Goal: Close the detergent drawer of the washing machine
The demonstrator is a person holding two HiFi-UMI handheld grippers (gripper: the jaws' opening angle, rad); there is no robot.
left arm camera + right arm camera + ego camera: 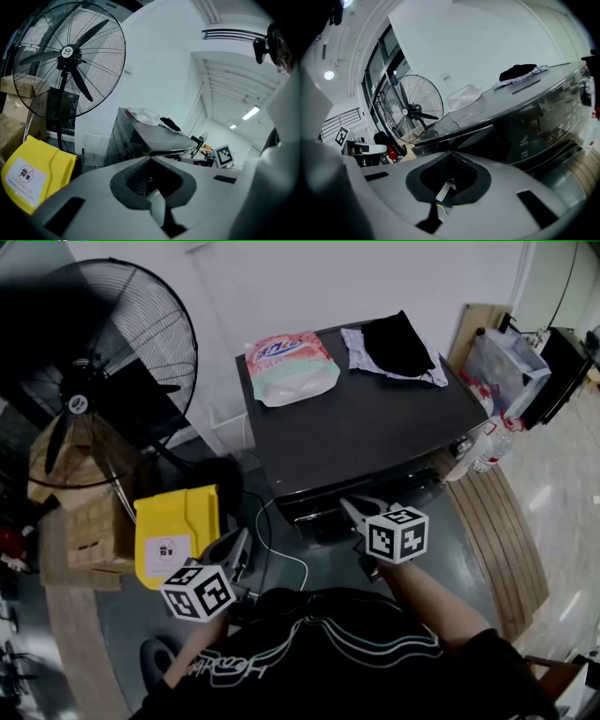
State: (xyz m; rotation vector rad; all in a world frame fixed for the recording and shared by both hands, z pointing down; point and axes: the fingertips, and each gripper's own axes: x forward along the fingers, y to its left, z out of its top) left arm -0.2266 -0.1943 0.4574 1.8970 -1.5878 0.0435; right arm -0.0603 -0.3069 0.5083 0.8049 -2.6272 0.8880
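Left gripper [236, 549]: jaws pressed together, empty, above grey floor [309, 568], beside yellow bin [173, 531].
Right gripper [357, 513]: jaws together, empty, at the detergent drawer [323, 518], which juts from the front of the washing machine [375, 437].
Machine top: detergent pouch [291, 367], clothes [394, 345].
Fan [84, 381] left; wooden platform [511, 540] right.

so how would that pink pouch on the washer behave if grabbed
The pouch lies flat and bulging like a soft plastic bag, so it would probably sag rather than stay stiff. Its glossy film may be slippery. Flat on the washing machine, it seems unlikely to roll.
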